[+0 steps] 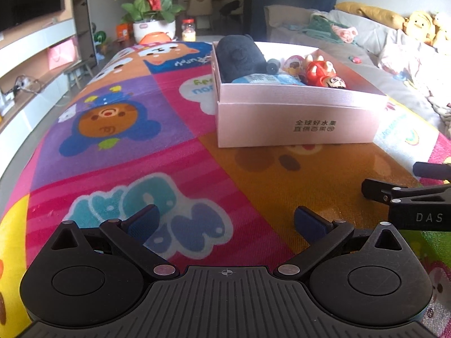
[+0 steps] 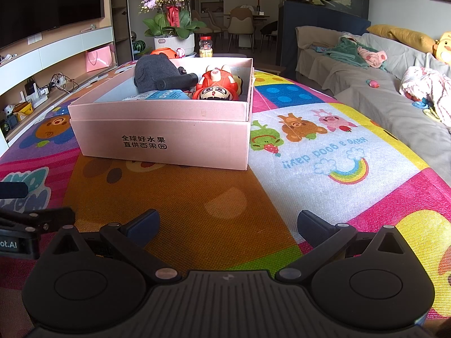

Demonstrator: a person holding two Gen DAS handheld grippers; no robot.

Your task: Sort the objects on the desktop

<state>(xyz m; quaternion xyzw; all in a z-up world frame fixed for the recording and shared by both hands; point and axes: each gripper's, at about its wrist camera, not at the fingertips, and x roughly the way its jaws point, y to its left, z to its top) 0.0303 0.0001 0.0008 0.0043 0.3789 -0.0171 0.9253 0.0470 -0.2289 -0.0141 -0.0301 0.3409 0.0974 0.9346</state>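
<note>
Fingers on my left gripper [image 1: 225,221] stand wide apart with nothing between the blue pads, and those on my right gripper [image 2: 228,222] are spread just as wide and equally bare. Both tools hover low over the brightly printed cartoon play mat [image 1: 118,152] that covers the tabletop; beneath the left one I see pink cloth with teal bubble lettering, beneath the right one an orange patch [image 2: 203,211]. At the right edge of my left view the black body of the right gripper shows, so the two sit side by side and near each other. Straight ahead of both, a little way off on the mat, stands the pale pink cardboard box [image 2: 169,143] with black Chinese characters on its near wall, open at the top. Inside it, toward the far left corner, lies a dark grey plush toy [image 2: 153,70]; a black cylindrical handle-like object [image 2: 176,81] rests against it. To the right of that sits a red and white cartoon figurine [image 2: 215,86], and along the near wall a light blue printed packet [image 2: 157,95] lies flat. Beyond the box I make out a white pot of purple orchids [image 2: 172,19] and, to the right of the table, a grey sofa [image 2: 366,79] strewn with clothes.
</note>
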